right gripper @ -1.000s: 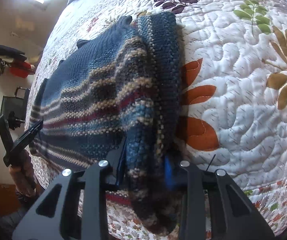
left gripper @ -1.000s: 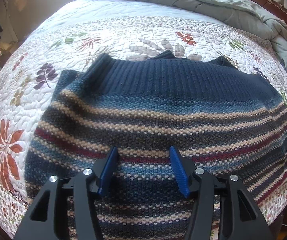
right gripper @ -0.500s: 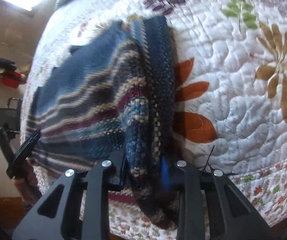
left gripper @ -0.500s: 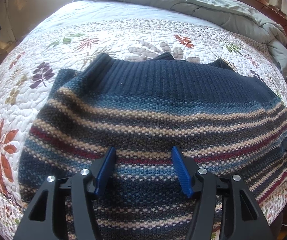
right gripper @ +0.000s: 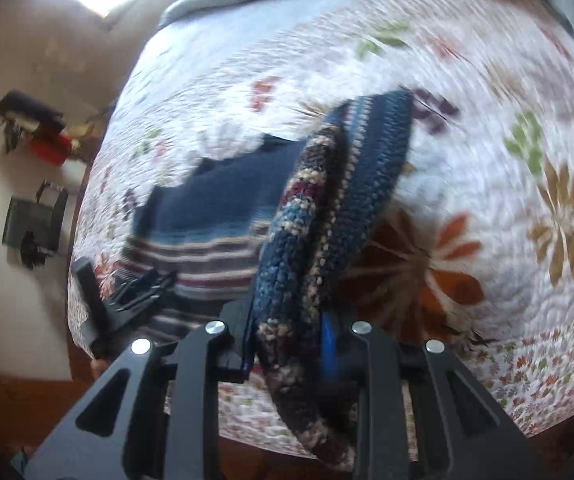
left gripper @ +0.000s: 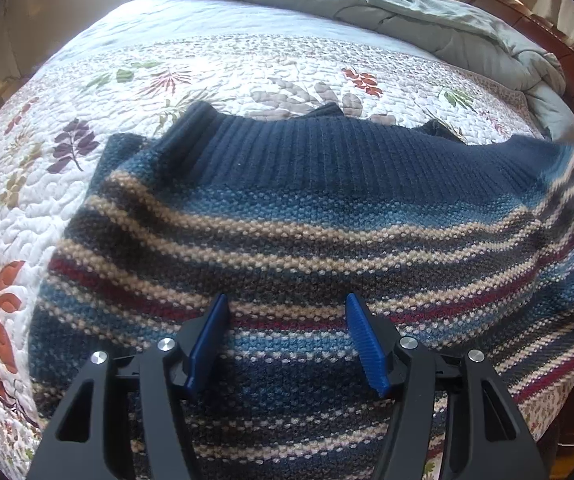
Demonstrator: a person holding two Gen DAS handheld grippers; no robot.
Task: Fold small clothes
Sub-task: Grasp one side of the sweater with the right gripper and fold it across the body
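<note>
A knitted sweater point(left gripper: 307, 208), navy with tan, red and blue stripes, lies spread on a floral quilt point(left gripper: 247, 72). My left gripper point(left gripper: 285, 300) hovers open over the striped lower part, with its blue pads apart and nothing pinched between them. In the right wrist view my right gripper point(right gripper: 287, 320) is shut on the sweater's point(right gripper: 223, 176) side edge and holds that bunched edge up off the quilt point(right gripper: 507, 80). The lifted side shows blurred at the right edge of the left wrist view. My left gripper point(right gripper: 159, 284) also appears at the sweater's far side.
A grey duvet point(left gripper: 427, 12) is heaped at the head of the bed beside a dark wooden headboard point(left gripper: 535, 28). The bed's near edge drops to a wooden floor point(right gripper: 27, 400). A wall with dark and red items point(right gripper: 39, 128) stands beyond the far side.
My right gripper has risen with the sweater's side edge, lifting it off the quilt. The left gripper stayed in place and its fingers spread slightly wider.
</note>
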